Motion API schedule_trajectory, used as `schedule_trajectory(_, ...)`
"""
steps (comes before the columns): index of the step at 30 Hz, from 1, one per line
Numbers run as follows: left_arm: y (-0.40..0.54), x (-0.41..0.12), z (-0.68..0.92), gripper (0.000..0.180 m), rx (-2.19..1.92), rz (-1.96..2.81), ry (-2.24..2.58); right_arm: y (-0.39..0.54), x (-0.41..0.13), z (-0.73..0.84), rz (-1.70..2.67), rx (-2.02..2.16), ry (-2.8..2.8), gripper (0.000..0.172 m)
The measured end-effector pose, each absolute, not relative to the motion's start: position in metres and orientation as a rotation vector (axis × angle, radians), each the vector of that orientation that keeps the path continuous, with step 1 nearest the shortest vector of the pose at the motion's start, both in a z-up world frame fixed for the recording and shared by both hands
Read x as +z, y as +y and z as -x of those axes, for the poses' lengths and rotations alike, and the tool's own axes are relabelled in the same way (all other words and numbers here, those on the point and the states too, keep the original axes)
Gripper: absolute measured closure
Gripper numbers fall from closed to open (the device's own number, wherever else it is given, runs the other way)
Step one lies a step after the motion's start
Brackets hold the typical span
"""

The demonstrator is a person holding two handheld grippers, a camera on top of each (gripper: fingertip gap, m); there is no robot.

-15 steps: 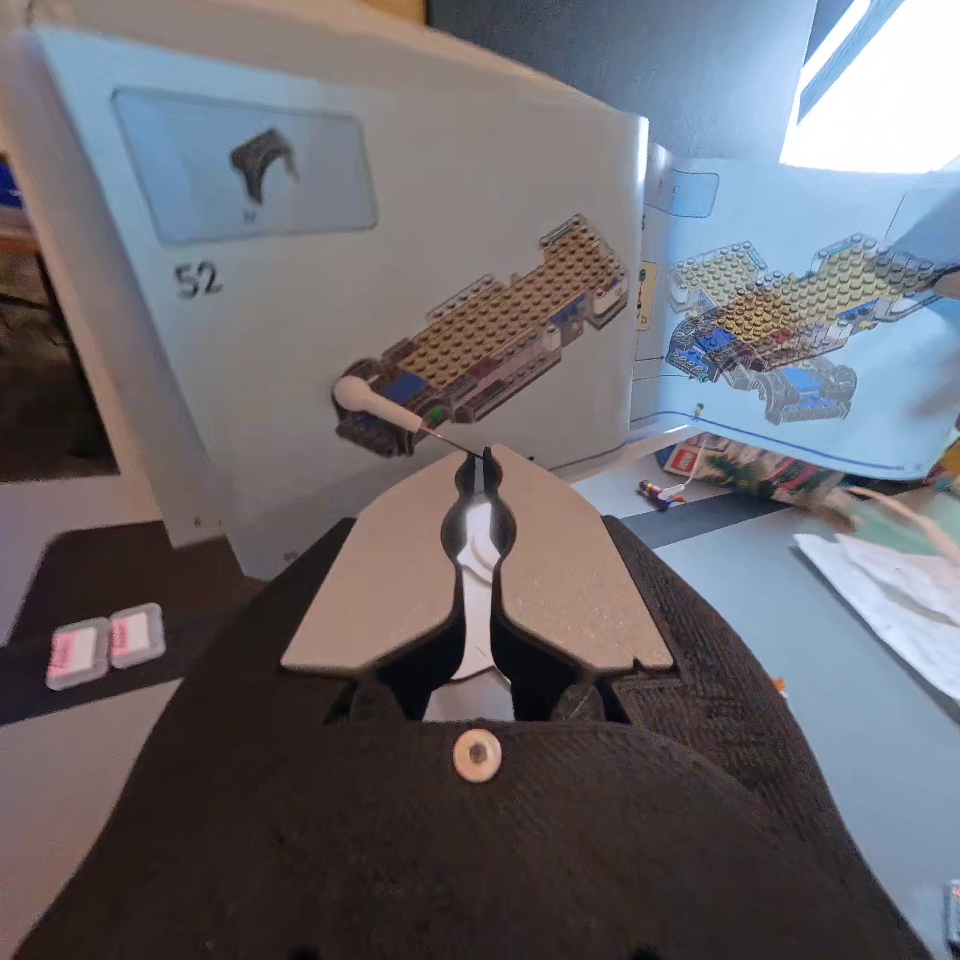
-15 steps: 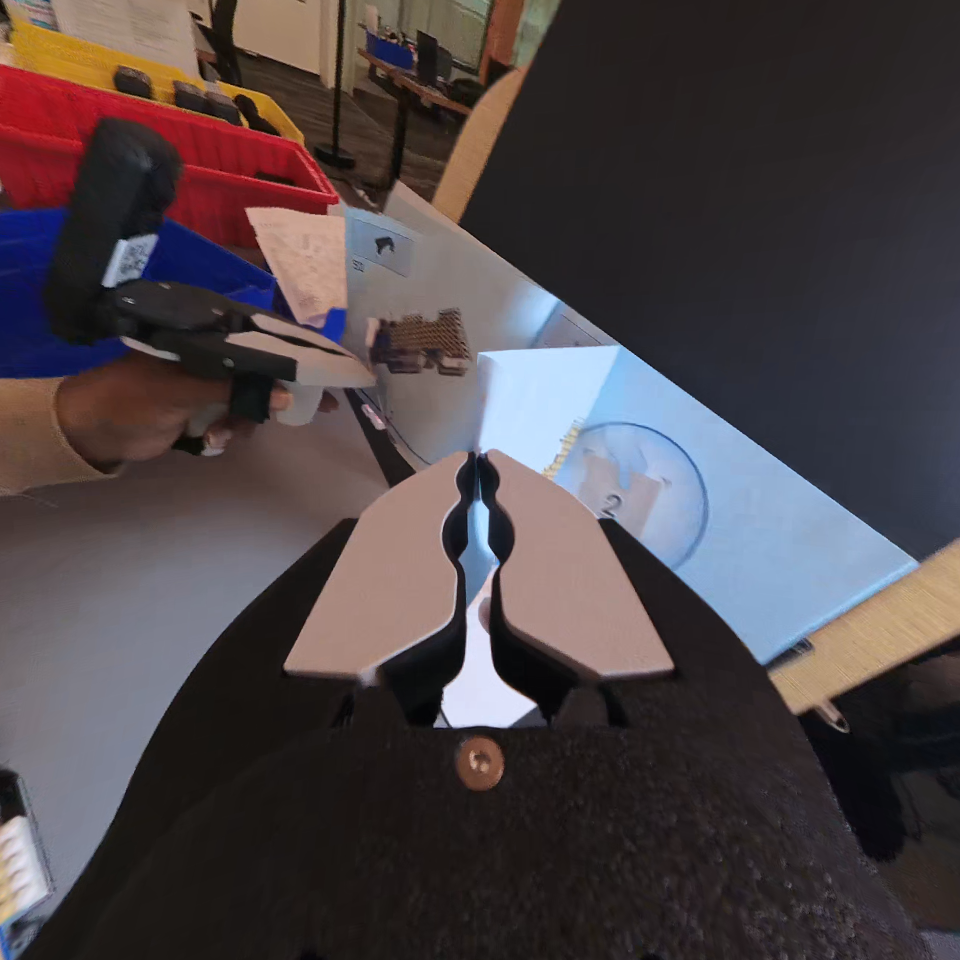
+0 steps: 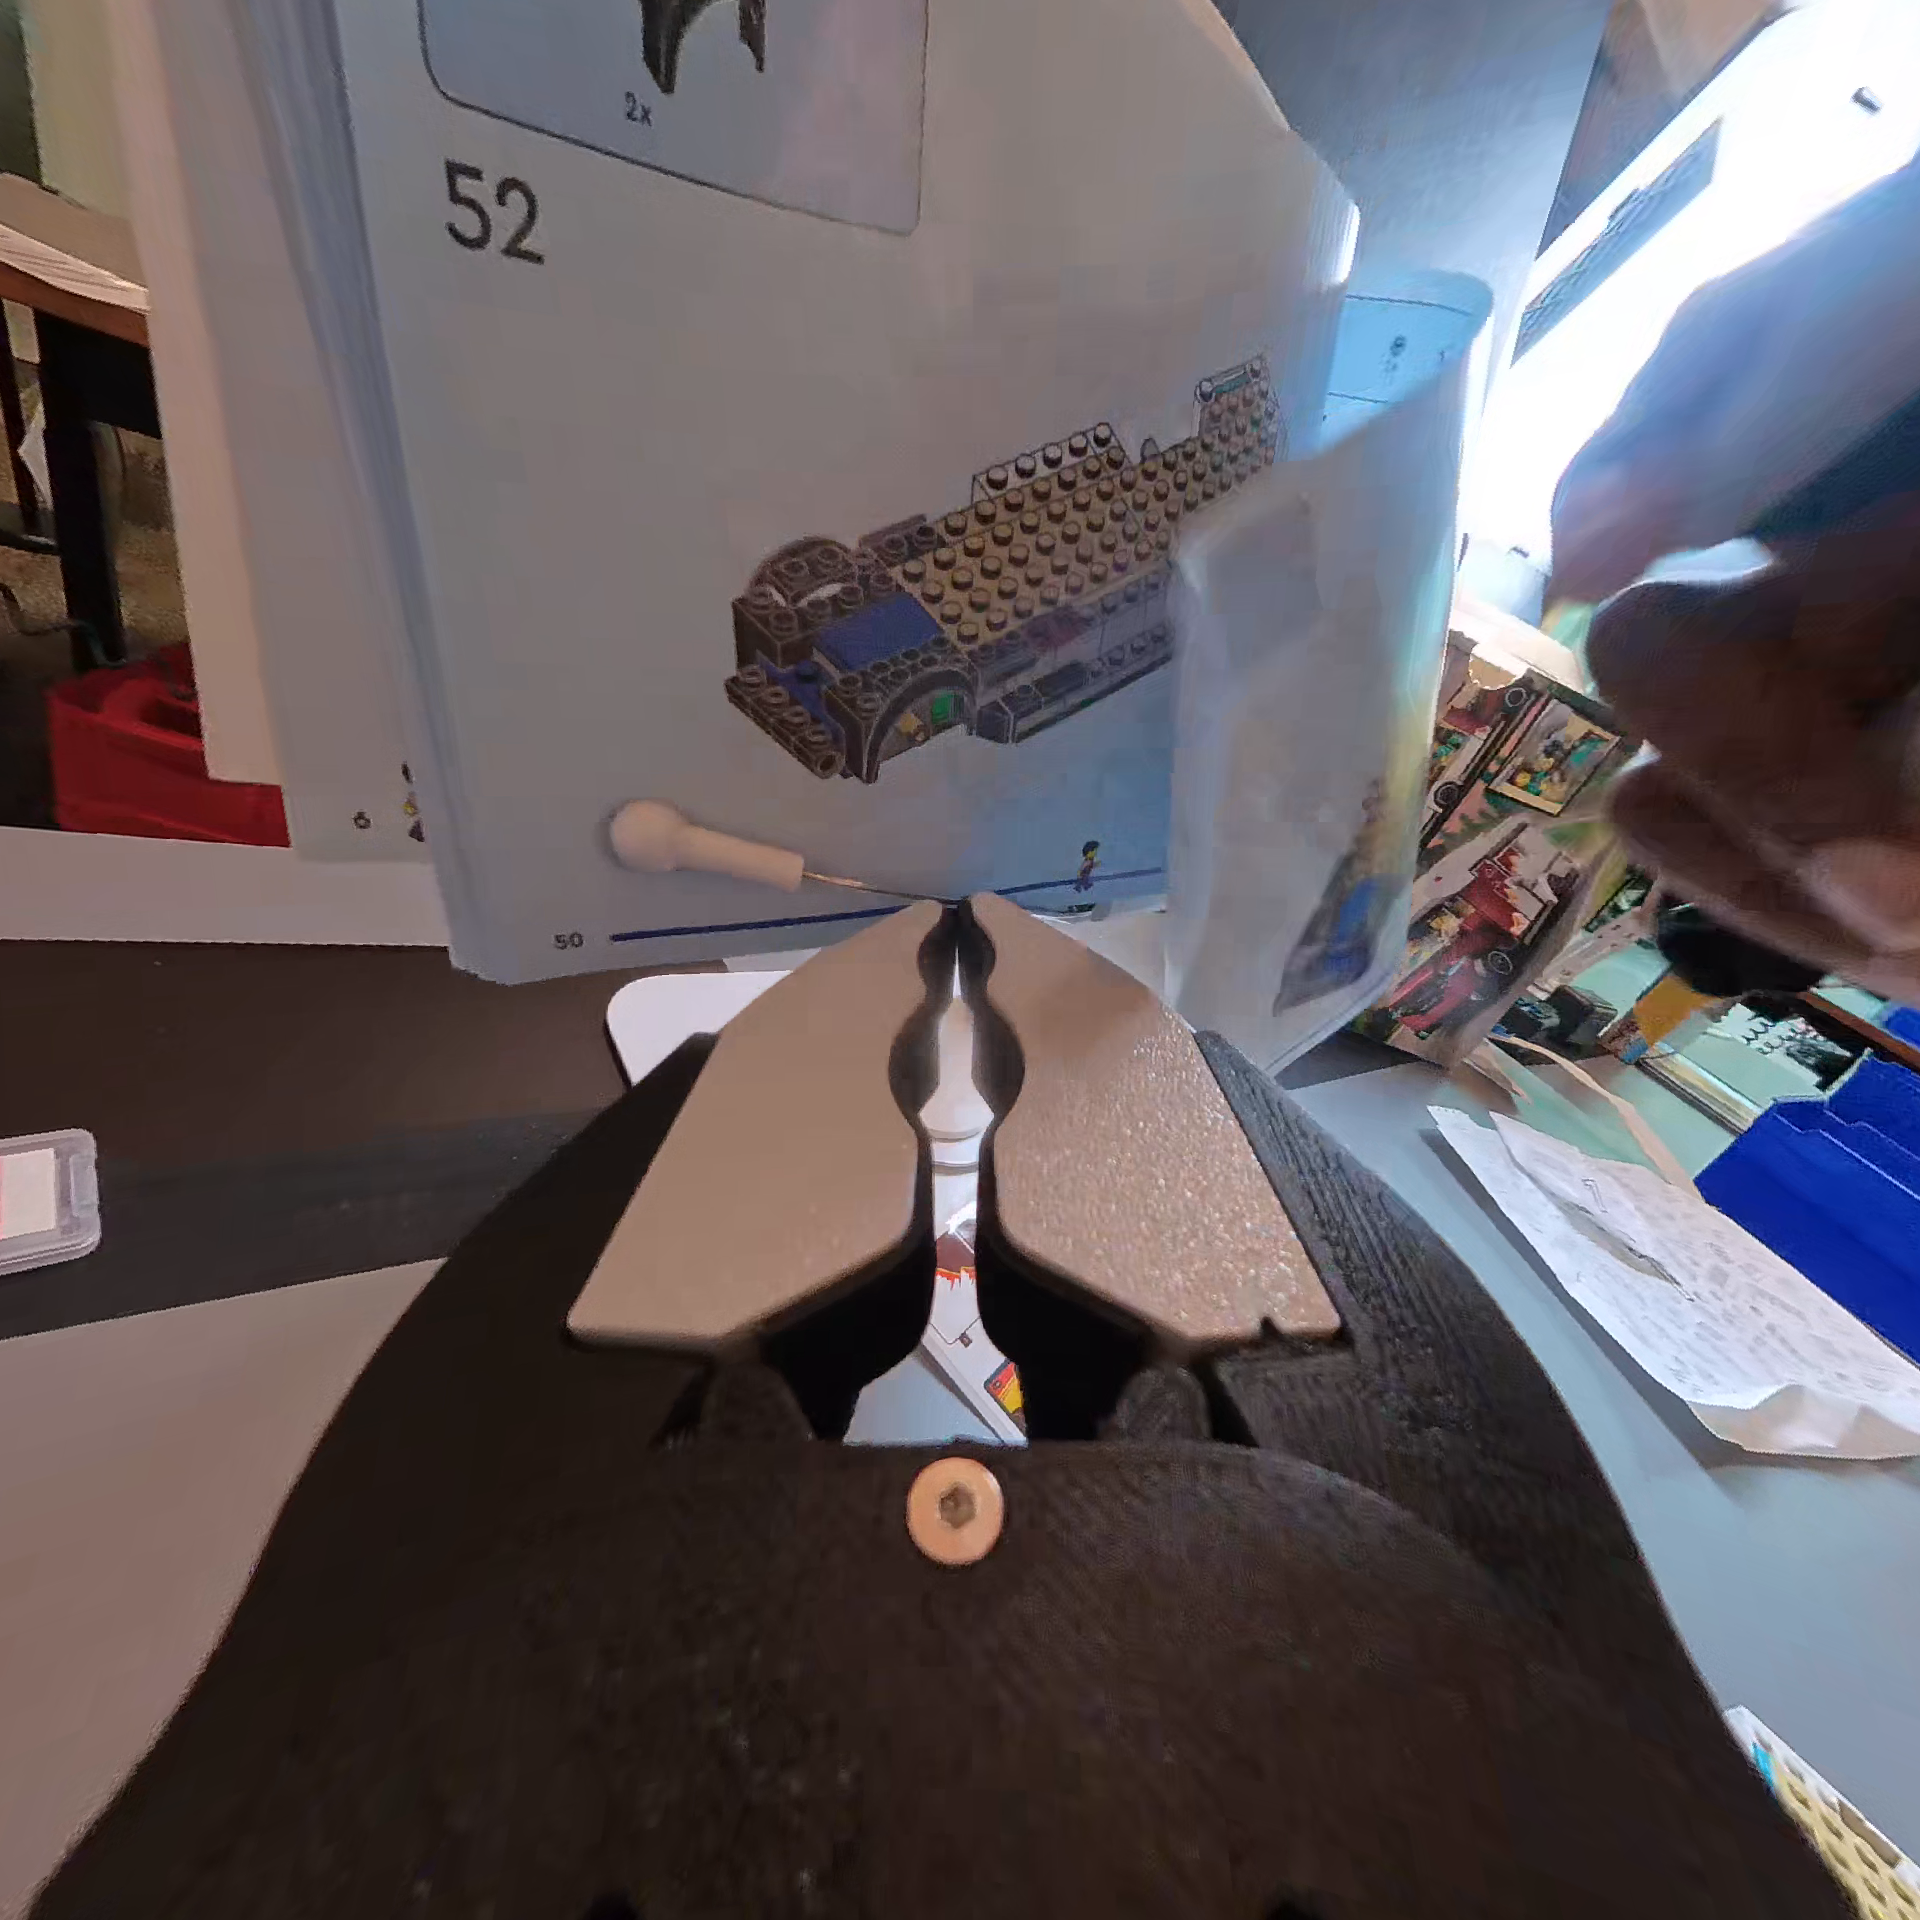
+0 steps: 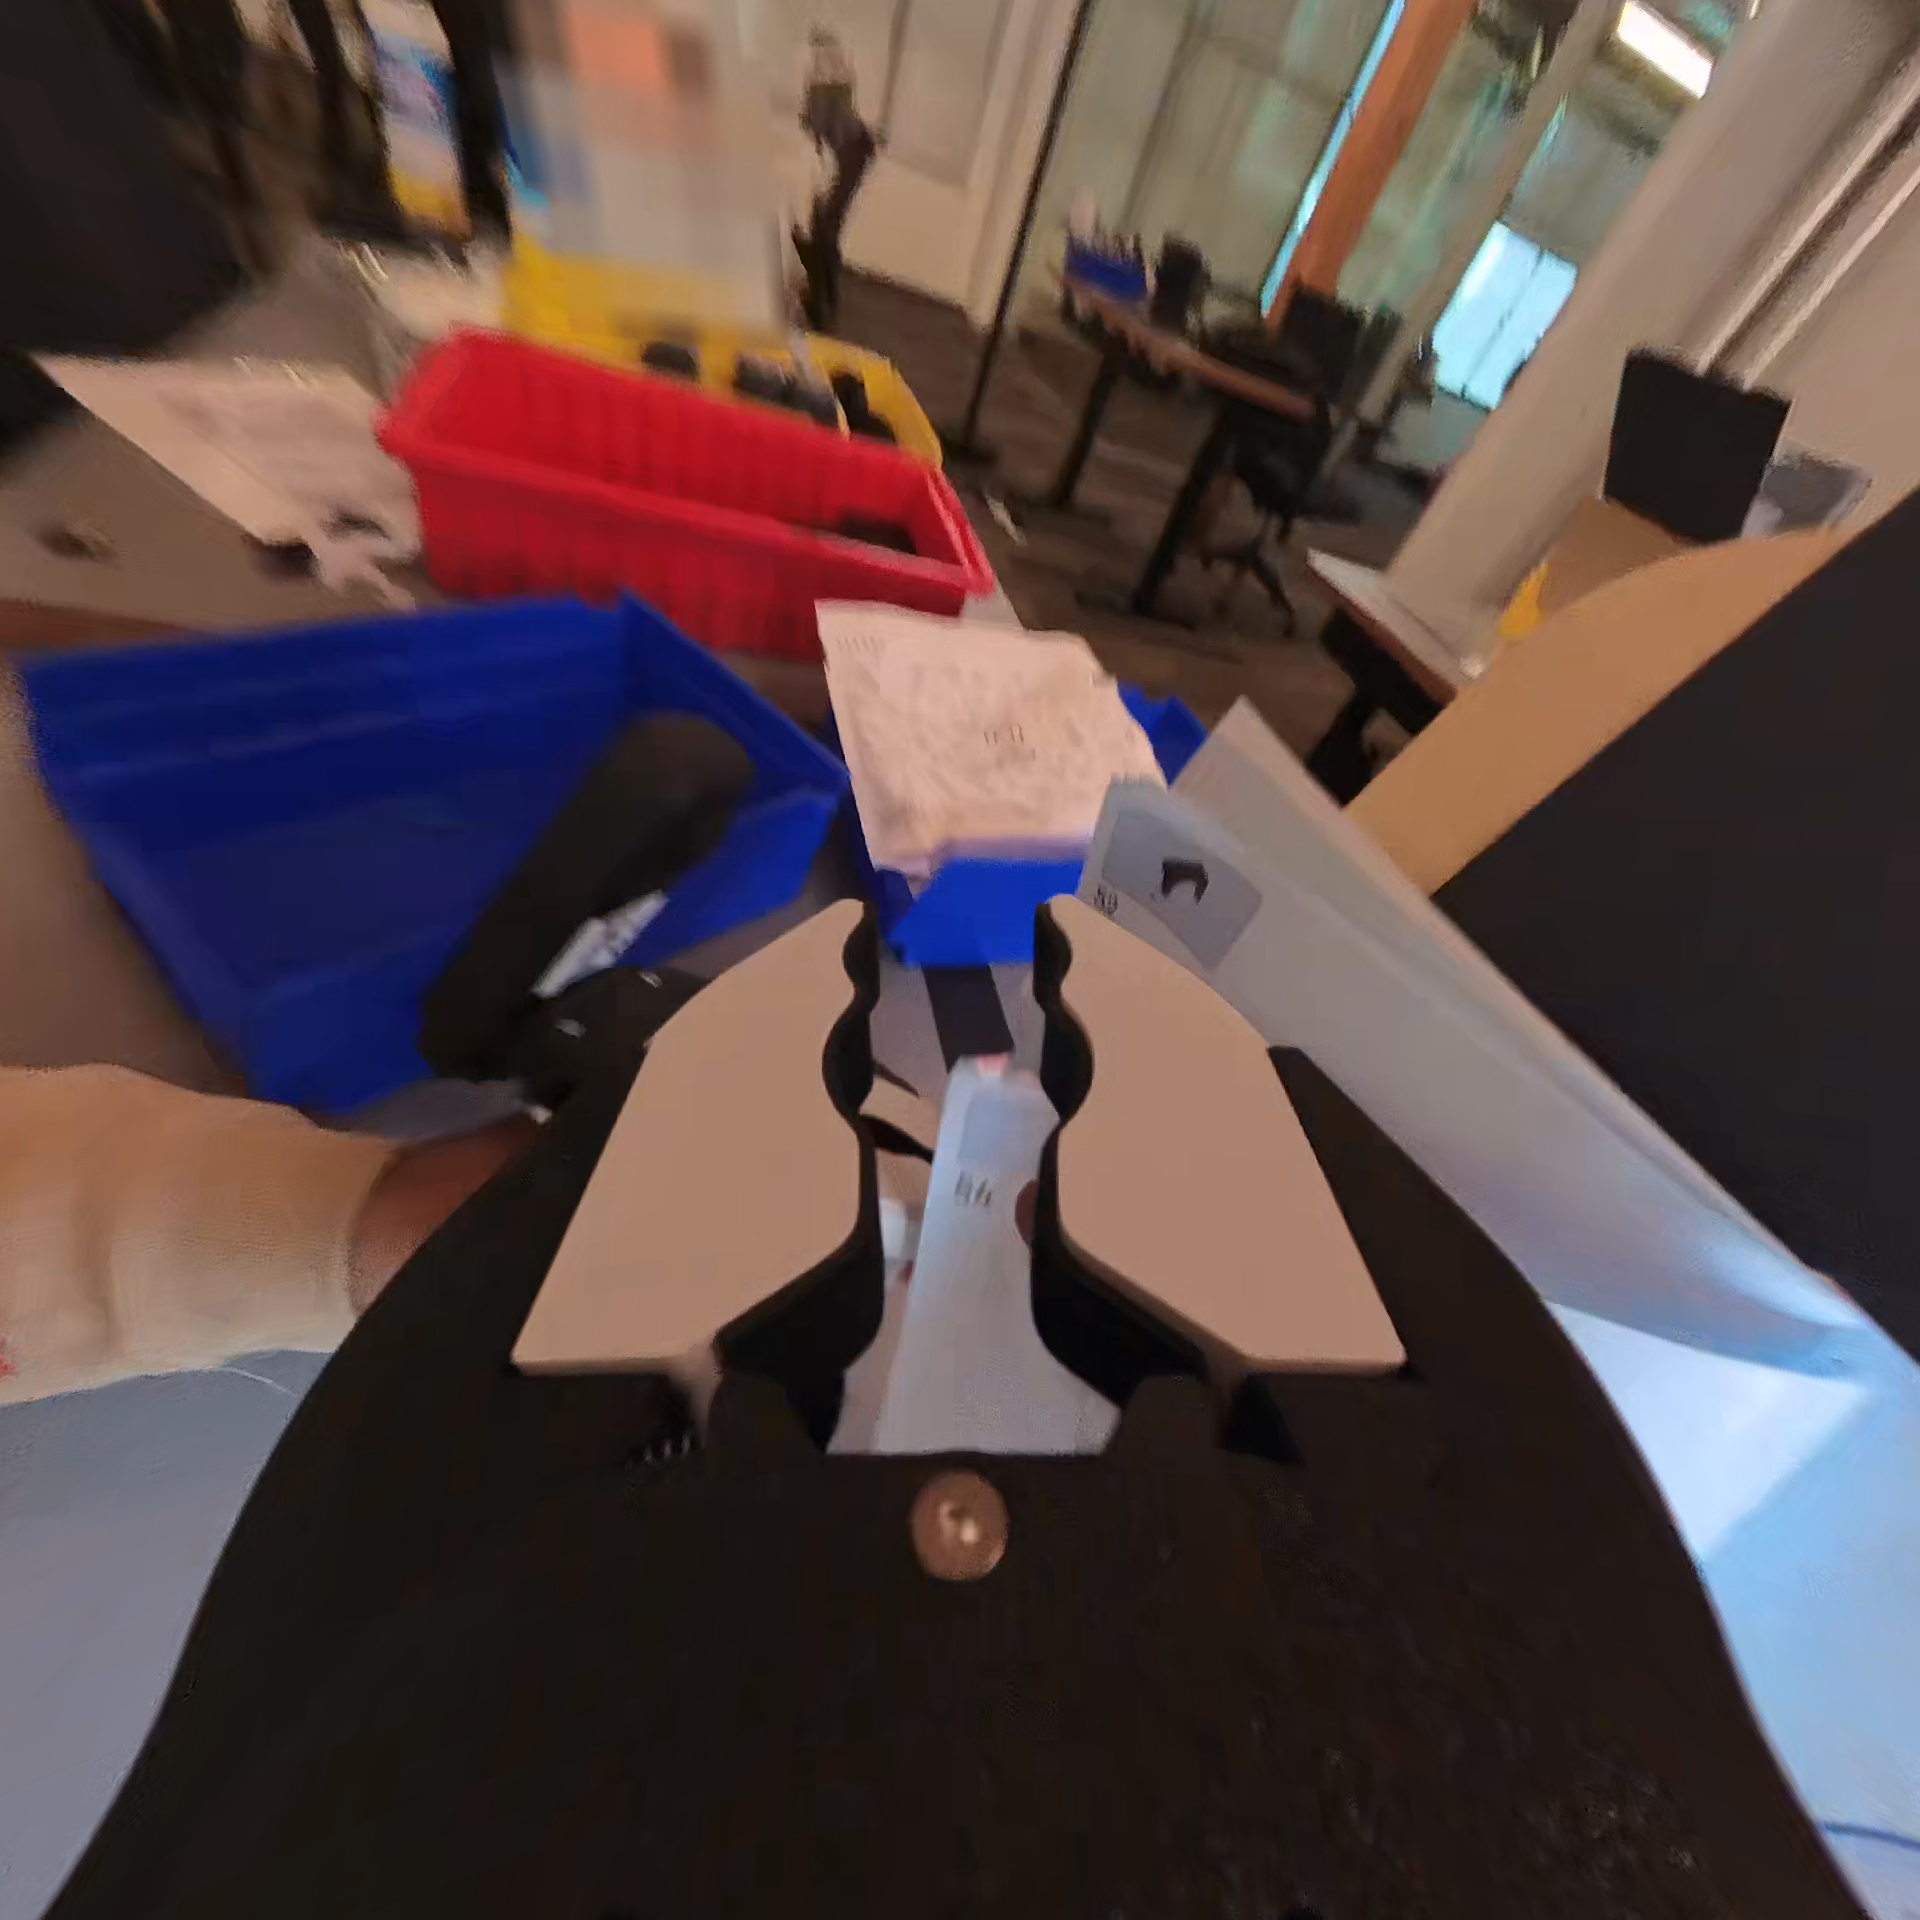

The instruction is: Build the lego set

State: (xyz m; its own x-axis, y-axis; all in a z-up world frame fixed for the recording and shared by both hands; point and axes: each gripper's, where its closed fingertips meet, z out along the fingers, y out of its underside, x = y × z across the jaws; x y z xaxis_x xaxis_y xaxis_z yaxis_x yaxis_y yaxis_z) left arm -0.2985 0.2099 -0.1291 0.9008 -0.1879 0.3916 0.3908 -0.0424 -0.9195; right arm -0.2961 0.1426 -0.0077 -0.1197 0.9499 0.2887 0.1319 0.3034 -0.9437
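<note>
Your left gripper (image 3: 954, 914) has its fingers pressed together right at the tips, pinching the thin metal shaft of a little tool with a cream-white bulb handle (image 3: 686, 847) that sticks out to the left, flat against the page. That page belongs to a brick-building instruction booklet (image 3: 790, 468) standing upright just past the fingertips, showing a picture of a brown studded build. Under the left gripper there's a white card (image 3: 665, 1013) on the grey table (image 3: 187, 1455), and a small clear case (image 3: 47, 1195) sits off to the left on a dark strip. To the right, a blurred hand (image 3: 1766, 727) is beside a curled page (image 3: 1309, 748), with a colourful box (image 3: 1507, 852) behind it and printed sheets (image 3: 1683, 1288) on the table. Your right gripper (image 4: 954, 925) has its fingers spread with nothing between them; the booklet's top corner (image 4: 1174, 883) is just beside the right fingertip. Farther out, 2 blue bins (image 4: 364, 790), a paper sheet (image 4: 977, 727), then a red bin (image 4: 665, 488) and a yellow bin (image 4: 707, 332).
</note>
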Motion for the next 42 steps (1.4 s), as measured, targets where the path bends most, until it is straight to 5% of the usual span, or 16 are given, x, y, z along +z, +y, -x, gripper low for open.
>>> schedule_trajectory(5,0.211,-0.131,0.297,0.18,-0.495,1.545,-0.168,0.215,0.054,0.201,0.996,0.911,-1.173,0.152)
schedule_trajectory(9,0.212,-0.135,0.294,0.18,-0.484,1.563,-0.169,0.309,-0.021,0.158,1.272,0.547,-1.235,0.16)
schedule_trajectory(14,0.212,-0.133,0.283,0.161,-0.558,1.542,-0.158,0.274,-0.094,0.191,1.126,0.326,-1.526,0.161)
schedule_trajectory(42,0.224,-0.126,0.274,0.159,-0.877,1.425,-0.322,0.282,-0.085,0.239,1.074,-0.157,-1.503,0.171)
